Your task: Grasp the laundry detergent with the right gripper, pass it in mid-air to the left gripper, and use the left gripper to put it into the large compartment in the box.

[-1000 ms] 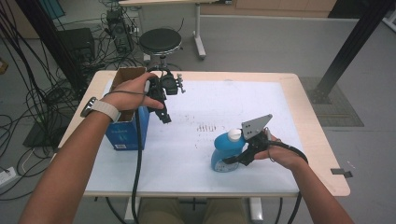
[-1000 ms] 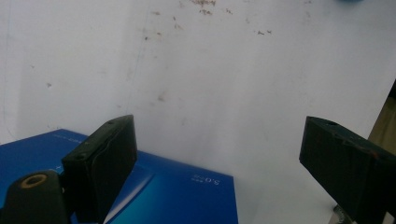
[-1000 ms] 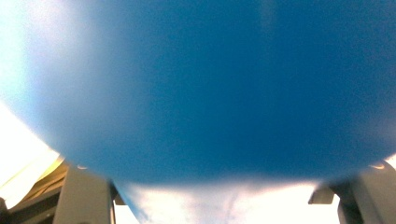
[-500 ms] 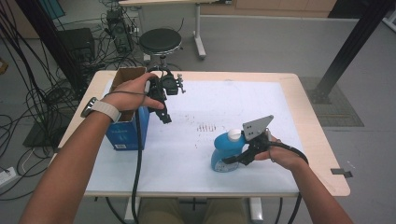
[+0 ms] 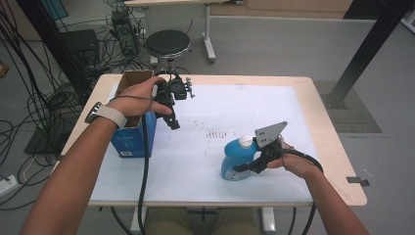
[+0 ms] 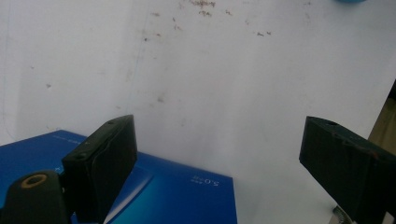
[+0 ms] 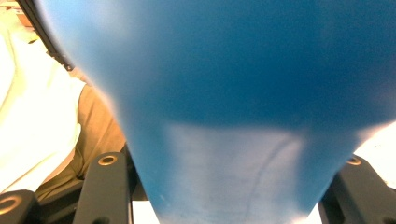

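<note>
A blue plastic bottle (image 5: 236, 164) with a white cap (image 5: 245, 142) stands on the white mat near the table's front right. My right gripper (image 5: 250, 165) is shut on its body from the right; in the right gripper view the blue bottle (image 7: 233, 107) sits between the two black jaws. My left gripper (image 5: 172, 122) hovers open, pointing down, beside the top of a blue carton (image 5: 132, 138) at the left. In the left gripper view its fingers (image 6: 105, 168) stand wide apart with nothing between them, above the carton's edge (image 6: 182, 196) and bare mat.
The carton's top is open, with brown flaps (image 5: 134, 78). The white mat (image 5: 274, 105) has a few small brown stains (image 5: 215, 133) in the middle. Beyond the table's far edge stand a black stool (image 5: 168, 44) and tangled cables (image 5: 44, 98) on the floor.
</note>
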`<action>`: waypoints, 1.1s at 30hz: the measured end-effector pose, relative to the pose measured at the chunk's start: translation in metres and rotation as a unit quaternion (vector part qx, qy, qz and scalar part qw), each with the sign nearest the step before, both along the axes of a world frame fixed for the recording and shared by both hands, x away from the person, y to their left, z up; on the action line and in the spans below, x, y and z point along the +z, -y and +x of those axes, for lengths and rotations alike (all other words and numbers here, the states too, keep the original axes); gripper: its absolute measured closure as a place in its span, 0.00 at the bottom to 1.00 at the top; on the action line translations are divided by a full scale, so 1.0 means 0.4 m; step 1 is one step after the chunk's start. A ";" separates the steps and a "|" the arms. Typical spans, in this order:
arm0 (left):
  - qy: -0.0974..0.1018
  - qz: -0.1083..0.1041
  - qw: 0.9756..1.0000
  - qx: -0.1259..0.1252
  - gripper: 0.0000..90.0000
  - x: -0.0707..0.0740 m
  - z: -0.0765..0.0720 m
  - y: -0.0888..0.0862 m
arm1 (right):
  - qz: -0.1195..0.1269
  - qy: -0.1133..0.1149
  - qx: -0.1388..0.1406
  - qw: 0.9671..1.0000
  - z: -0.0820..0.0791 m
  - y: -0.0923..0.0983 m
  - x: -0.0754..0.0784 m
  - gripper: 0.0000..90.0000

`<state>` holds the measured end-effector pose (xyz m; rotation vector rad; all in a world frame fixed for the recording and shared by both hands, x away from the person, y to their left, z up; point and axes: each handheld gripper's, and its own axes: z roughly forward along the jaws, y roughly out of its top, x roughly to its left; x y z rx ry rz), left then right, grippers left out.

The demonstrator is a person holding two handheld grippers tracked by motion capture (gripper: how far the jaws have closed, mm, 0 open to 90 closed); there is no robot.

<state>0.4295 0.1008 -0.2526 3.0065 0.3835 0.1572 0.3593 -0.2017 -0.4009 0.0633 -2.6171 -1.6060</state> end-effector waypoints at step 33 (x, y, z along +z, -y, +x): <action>0.001 0.000 1.000 -0.001 0.13 0.001 -0.006 0.005 | 0.018 -0.004 0.000 1.000 0.006 0.004 -0.010 0.48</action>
